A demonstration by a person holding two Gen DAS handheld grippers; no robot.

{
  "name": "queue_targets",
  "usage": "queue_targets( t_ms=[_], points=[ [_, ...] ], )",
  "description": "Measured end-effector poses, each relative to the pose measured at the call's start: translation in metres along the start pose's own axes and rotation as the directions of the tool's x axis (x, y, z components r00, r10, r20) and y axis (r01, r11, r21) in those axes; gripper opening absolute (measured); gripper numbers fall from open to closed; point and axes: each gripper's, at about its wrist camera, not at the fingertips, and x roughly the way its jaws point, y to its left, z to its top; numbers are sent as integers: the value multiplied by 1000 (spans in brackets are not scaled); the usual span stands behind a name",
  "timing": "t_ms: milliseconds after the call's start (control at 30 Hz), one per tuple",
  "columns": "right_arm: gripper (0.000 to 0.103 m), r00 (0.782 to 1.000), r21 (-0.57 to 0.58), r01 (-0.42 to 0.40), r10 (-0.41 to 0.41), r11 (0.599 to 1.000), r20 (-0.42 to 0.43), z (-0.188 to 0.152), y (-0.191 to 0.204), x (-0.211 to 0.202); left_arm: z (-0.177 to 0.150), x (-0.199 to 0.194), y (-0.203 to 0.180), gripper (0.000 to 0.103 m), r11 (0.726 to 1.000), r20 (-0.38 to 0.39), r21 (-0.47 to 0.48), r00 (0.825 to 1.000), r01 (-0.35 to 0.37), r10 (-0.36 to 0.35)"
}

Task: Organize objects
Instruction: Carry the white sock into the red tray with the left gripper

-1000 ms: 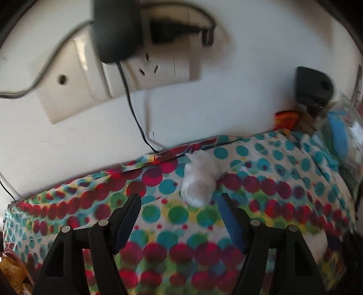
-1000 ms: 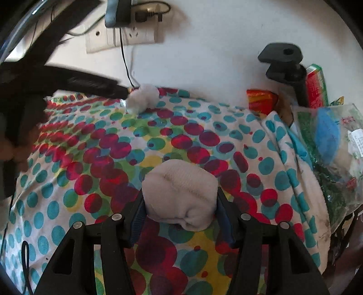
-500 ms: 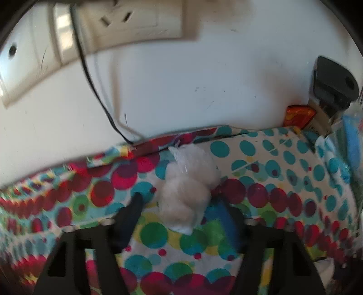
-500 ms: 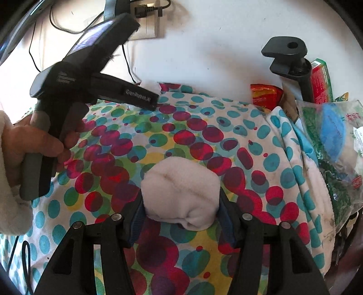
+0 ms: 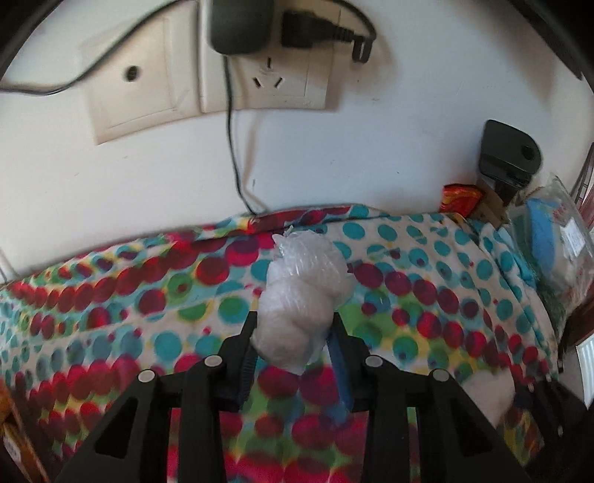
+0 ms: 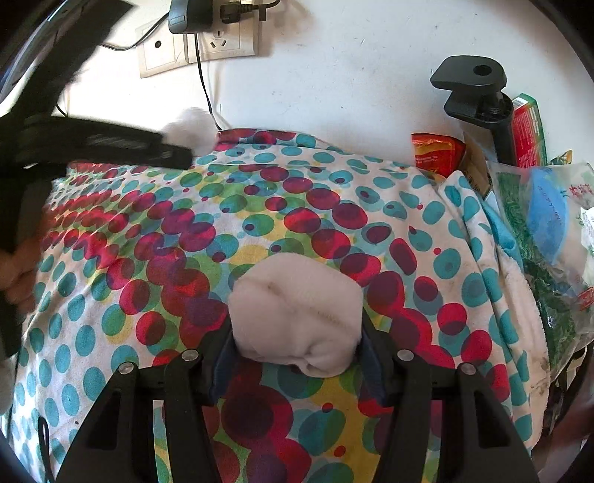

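Rolled sock (image 6: 297, 315), one, off-white, sits clamped between the right gripper (image 6: 297, 345) pads at 6 o'clock of the right wrist view, over the polka-dot cloth (image 6: 260, 223). Both blue pads press its sides.

Second task item: one white plastic-wrapped bundle (image 5: 300, 297), centre of the left wrist view, lying near the far edge of the cloth by the wall. Left gripper (image 5: 293, 334) jaws are closing, bundle between them, both fingers against its lower sides; the far end at 12 o'clock of the jaws sticks out free. In the right wrist view the same bundle (image 6: 193, 126) shows at 11 o'clock, at the tip of the blurred left gripper, with a hand (image 6: 22, 275) on the handle at 9 o'clock.

Counts:
- Grippers: two.
- Wall sockets (image 5: 267, 70): two plates side by side at 12 o'clock in the left wrist view, one black adapter (image 5: 241, 26) and one black plug (image 5: 308, 24) in the right plate.
- One black cable (image 5: 234, 148) hanging to the cloth edge.
- One black clamp (image 6: 475, 89) at 2 o'clock, right wrist view.
- One red-orange packet (image 6: 434, 152) beside it, one red-green box (image 6: 527, 130) at the wall.
- One clear bag with blue and green contents (image 6: 545, 223) at 3 o'clock.
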Motion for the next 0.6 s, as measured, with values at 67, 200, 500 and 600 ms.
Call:
queue_targets(
  t_ms=[67,200,500,600],
  points=[
    [55,1000,-4,12,-12,1000,2,0,0,-1,-7,-9,0,36,1000,-10,-10,1000,-6,6],
    [55,1000,-5,14,-14,1000,1,1,1,-2,-34,-38,14,36,999,-15,-31,1000,-12,11],
    [55,1000,3,12,-11,1000,-2,2,0,-3,-88,-99,37,36,997,9,-74,1000,-1,2],
    [55,1000,2,13,-13,1000,-2,3,0,-3,-105,-114,39,36,997,10,-73,1000,-10,11]
  ],
)
